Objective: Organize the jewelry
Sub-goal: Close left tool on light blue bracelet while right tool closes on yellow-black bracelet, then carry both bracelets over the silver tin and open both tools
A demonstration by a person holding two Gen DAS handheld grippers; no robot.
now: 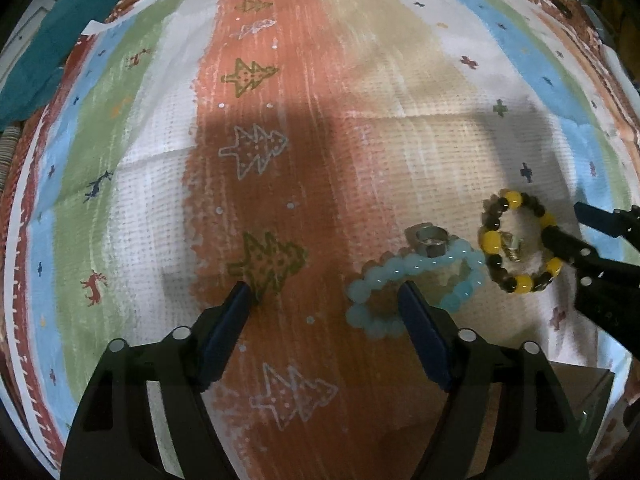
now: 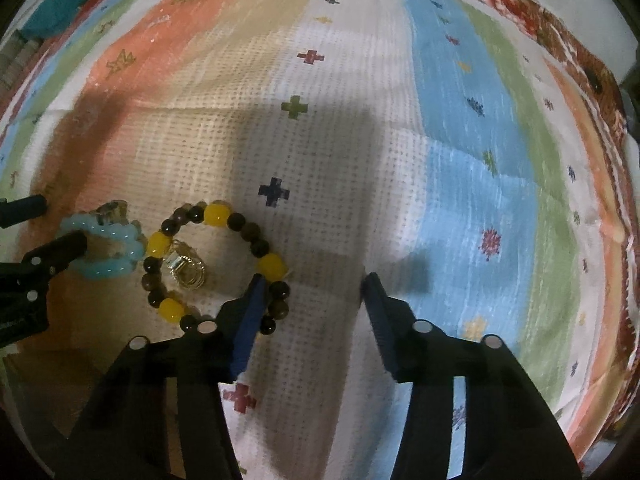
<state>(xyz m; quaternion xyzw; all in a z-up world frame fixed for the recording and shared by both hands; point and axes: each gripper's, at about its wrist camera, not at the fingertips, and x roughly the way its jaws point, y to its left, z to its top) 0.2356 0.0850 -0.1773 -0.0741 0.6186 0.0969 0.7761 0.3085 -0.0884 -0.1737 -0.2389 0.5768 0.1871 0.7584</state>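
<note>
A light blue bead bracelet [image 1: 416, 280] lies on the striped cloth, with a silver ring [image 1: 430, 241] resting at its far edge. A yellow and dark bead bracelet [image 1: 516, 240] lies just right of it, with a small gold wire ring [image 2: 186, 268] inside its loop. My left gripper [image 1: 326, 296] is open, its right finger over the blue bracelet [image 2: 108, 248]. My right gripper [image 2: 314, 284] is open, its left finger touching the yellow and dark bracelet [image 2: 216, 256] at its near right side. Both grippers are empty.
The patterned cloth [image 1: 280, 140] with orange, white, blue and green stripes covers the whole surface. A teal fabric [image 1: 60, 32] lies at the far left edge. A clear box corner [image 1: 580, 392] shows at the near right.
</note>
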